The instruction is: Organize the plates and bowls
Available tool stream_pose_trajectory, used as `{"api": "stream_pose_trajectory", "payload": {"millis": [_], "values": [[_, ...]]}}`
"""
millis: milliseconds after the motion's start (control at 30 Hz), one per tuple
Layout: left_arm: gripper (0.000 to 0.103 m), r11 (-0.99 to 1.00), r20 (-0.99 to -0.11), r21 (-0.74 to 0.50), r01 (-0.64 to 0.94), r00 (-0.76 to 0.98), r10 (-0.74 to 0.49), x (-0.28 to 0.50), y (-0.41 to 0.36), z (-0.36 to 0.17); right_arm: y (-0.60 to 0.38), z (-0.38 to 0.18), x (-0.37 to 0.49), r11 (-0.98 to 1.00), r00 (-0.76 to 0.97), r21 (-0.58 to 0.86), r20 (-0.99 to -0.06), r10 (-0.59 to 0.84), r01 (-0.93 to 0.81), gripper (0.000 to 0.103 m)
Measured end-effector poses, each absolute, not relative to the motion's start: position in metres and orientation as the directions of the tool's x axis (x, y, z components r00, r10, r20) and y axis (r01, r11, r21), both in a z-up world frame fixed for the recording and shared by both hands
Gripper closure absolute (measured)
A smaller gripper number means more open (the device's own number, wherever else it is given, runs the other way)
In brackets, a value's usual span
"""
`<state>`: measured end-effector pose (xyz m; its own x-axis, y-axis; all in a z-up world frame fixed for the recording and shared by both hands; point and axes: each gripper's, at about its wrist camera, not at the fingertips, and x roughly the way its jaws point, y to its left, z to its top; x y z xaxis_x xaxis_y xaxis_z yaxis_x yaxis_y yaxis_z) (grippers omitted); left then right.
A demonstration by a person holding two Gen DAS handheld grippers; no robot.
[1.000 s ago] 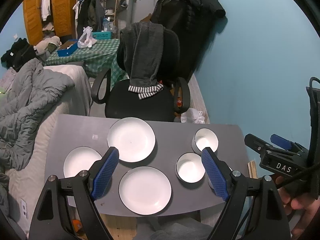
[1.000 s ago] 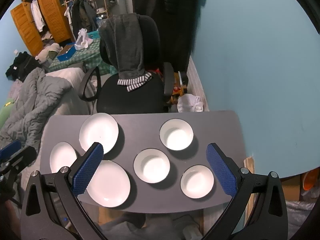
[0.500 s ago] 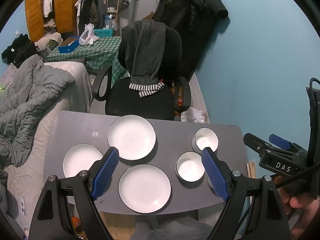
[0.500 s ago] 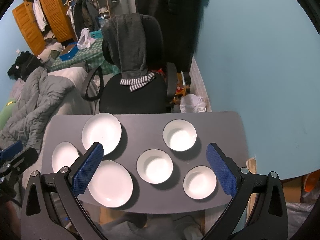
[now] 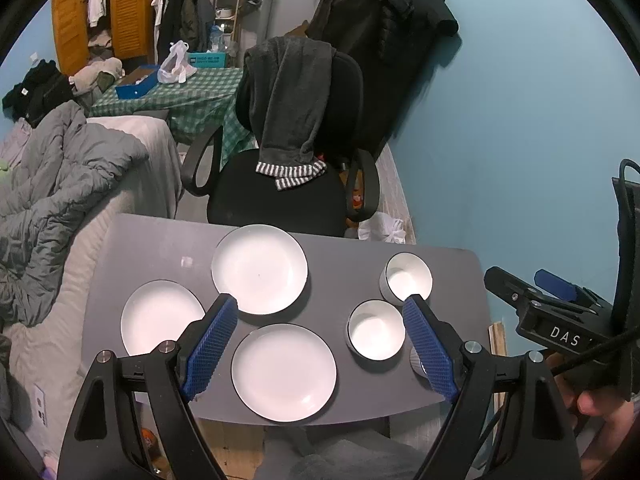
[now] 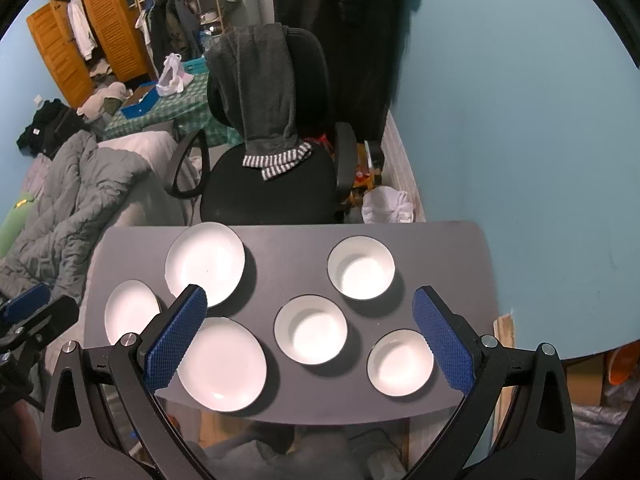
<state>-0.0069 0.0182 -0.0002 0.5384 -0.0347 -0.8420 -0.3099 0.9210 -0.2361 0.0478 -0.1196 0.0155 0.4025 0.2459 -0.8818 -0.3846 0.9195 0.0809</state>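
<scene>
Three round white plates (image 5: 259,269) near the grey counter's (image 5: 152,240) left edge, three white bowls (image 6: 310,329) toward its right; left gripper (image 5: 322,350) and right gripper (image 6: 310,338) hover above, fingers apart, empty; stacking apparently not begun, first grasp needed

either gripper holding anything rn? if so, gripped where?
Nothing is held. The left gripper and right gripper are both open above the table; the plates and bowls lie on it untouched.
</scene>
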Motion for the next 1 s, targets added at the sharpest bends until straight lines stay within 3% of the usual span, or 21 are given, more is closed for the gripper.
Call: {"api": "stream_pose_trajectory", "payload": {"millis": [1000], "values": [[0.017, 0.925, -0.842, -0.235, -0.299, 0.538, -0.04, -0.004, 0.009, 0.001, -0.118, 0.019, 0.042, 0.918, 0.398, 0.08, -0.884, 0.245, -0.388, 0.002]]}}
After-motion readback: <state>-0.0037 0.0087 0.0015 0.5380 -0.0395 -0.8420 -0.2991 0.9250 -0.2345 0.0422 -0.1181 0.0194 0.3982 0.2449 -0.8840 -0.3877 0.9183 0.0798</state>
